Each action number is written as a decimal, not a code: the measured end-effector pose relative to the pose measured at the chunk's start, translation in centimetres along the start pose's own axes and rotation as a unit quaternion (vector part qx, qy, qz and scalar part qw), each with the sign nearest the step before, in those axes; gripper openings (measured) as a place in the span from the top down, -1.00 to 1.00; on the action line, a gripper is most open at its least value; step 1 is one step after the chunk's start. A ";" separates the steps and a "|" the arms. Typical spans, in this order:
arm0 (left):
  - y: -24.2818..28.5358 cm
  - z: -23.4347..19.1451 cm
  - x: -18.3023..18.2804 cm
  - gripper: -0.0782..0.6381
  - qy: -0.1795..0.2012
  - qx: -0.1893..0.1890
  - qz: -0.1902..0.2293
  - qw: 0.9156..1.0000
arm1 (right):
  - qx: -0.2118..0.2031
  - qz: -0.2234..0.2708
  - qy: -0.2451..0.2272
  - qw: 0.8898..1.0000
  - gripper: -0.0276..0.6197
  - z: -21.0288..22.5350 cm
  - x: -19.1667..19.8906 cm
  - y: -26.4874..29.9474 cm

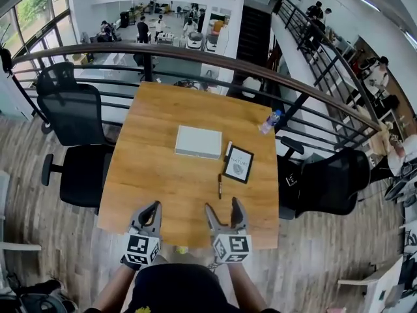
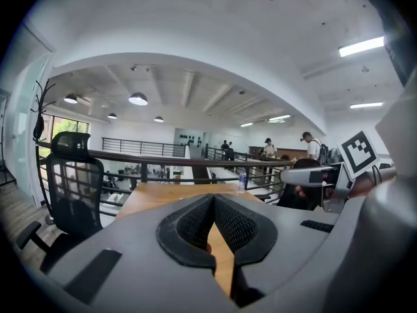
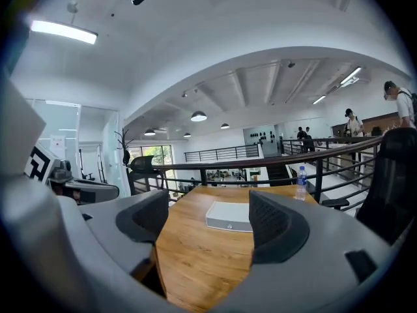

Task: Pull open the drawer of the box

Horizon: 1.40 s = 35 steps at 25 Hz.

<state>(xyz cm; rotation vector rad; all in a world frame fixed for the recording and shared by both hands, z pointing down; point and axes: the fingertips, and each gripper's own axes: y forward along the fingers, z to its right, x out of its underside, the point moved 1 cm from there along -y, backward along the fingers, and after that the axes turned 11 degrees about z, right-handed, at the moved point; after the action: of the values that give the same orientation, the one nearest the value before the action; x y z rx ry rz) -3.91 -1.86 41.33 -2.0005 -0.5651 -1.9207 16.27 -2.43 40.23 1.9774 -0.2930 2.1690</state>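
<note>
Evidently the pull has not begun. The white box [image 1: 198, 141] lies flat at the middle of the head view, on the wooden table [image 1: 156, 194], its drawer shut and its near face turned toward the person. Both tools sit at the bottom of that view, over the table's near edge and well apart from the box. The left gripper [image 1: 152, 208] has its pads pressed together at the tips, with nothing between them. The right gripper [image 1: 225, 212] is spread wide and empty, and the box sits framed between its jaws in the right gripper view, so it looks like the one meant to reach for the drawer front. A pen [image 1: 219, 186] and a black-framed card [image 1: 238, 163] lie just right of the line to the box.
</note>
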 end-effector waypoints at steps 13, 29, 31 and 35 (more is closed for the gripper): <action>5.9 -2.9 0.9 0.73 -0.010 0.028 -0.013 0.999 | 0.020 -0.017 -0.002 1.000 -0.20 0.9 1.0 5.5; 12.8 -8.3 2.9 0.73 -0.038 0.104 -0.009 0.994 | 0.100 -0.041 -0.031 0.994 -0.20 0.2 2.4 11.8; 13.3 -8.8 3.2 0.73 -0.038 0.100 -0.012 0.994 | 0.101 -0.048 -0.025 0.993 -0.20 0.4 3.4 12.6; 14.4 -9.6 3.8 0.73 -0.034 0.072 -0.019 0.997 | 0.091 -0.062 -0.014 0.994 -0.19 1.4 5.9 14.1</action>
<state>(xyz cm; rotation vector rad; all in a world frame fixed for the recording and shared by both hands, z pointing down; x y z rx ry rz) -5.24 -18.76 46.30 -1.9834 -0.7424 -1.7835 13.26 -16.32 46.03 2.0602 0.0259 2.1580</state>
